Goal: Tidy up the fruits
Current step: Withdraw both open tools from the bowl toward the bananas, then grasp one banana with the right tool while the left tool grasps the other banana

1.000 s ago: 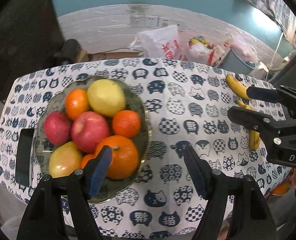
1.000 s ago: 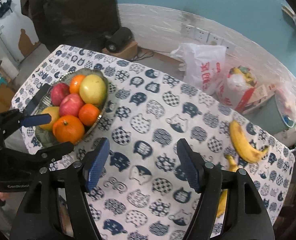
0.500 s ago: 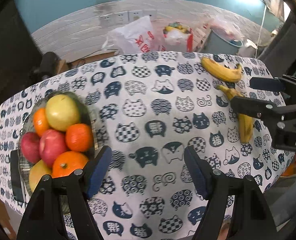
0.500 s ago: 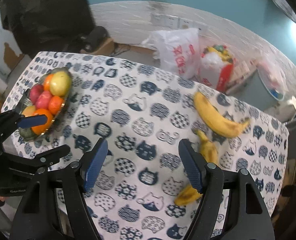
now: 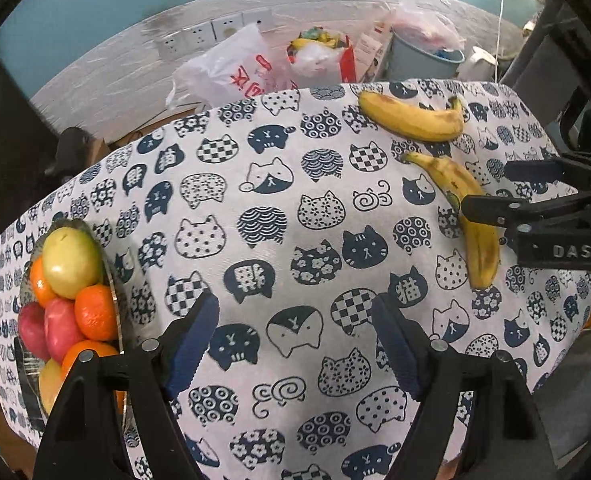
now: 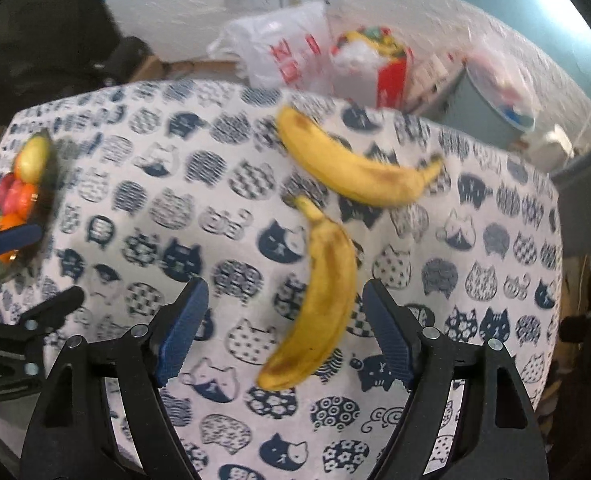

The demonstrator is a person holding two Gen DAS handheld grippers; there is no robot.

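Right wrist view has the right gripper point(image 6: 283, 328) with its jaws wide and just opened further, gripping nothing, poised over the nearer banana point(image 6: 319, 304) on the cat-print tablecloth point(image 6: 175, 208); whether the pads touch it is hard to tell through the blur. Just beyond lies a second banana point(image 6: 355, 168). Left wrist view alone shows the left gripper point(image 5: 295, 344), also spread wider and empty, above bare cloth, and gives the fruit bowl point(image 5: 111, 280) at the table's left edge sharply.
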